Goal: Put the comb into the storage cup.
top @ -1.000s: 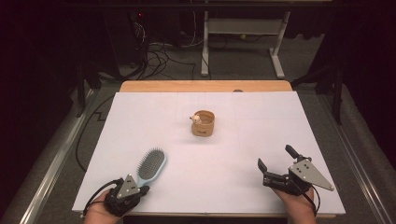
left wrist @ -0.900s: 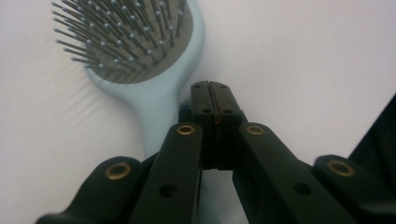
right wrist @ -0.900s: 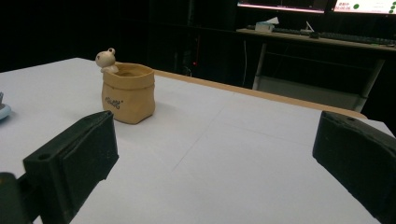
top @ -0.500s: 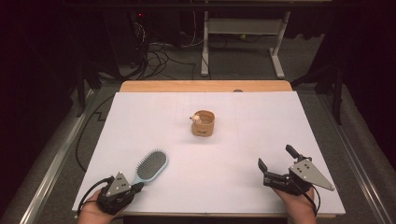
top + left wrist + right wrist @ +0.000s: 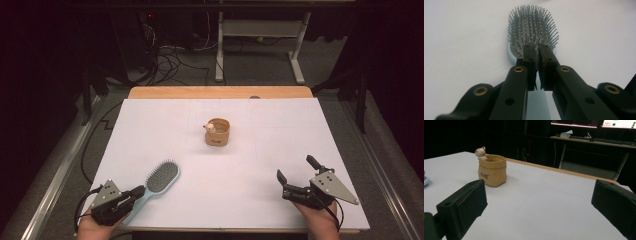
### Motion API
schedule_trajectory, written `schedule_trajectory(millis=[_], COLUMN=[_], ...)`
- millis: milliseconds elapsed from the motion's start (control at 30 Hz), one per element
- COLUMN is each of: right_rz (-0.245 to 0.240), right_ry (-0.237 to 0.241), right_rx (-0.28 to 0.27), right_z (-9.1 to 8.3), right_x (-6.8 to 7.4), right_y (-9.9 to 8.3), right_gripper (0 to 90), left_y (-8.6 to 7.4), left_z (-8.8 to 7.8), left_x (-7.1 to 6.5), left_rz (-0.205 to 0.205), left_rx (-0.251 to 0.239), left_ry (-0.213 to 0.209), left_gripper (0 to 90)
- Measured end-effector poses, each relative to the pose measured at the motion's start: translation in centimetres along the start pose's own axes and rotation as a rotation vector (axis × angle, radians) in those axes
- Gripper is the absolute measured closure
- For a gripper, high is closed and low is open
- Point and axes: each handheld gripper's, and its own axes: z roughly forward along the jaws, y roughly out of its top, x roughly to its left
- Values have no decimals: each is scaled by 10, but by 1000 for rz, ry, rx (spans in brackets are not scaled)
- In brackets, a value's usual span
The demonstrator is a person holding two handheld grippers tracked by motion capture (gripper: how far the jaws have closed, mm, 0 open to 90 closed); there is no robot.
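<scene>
Left gripper: jaws almost closed over brush handle, just opening slightly; grip unclear. Brush flat on table, near-left. Right gripper: wide open, empty.

On the table, the pot is set near the frame's centre, the brush is laid at lower left by the left gripper, and the right gripper is placed at lower right.
</scene>
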Motion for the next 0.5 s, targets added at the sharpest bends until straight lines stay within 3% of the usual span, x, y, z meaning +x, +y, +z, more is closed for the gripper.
schedule_trajectory(millis=[233, 500], right_rz=[0, -4], right_ry=[1, 2], right_rx=[0, 2], right_z=[0, 0], right_x=[0, -2], right_y=[0, 0], right_gripper=[6, 7], left_y=[0, 5], left_z=[1, 2], left_x=[2, -2], left_rz=[15, 13], left_rx=[-10, -26], left_ry=[0, -9], left_gripper=[753, 546])
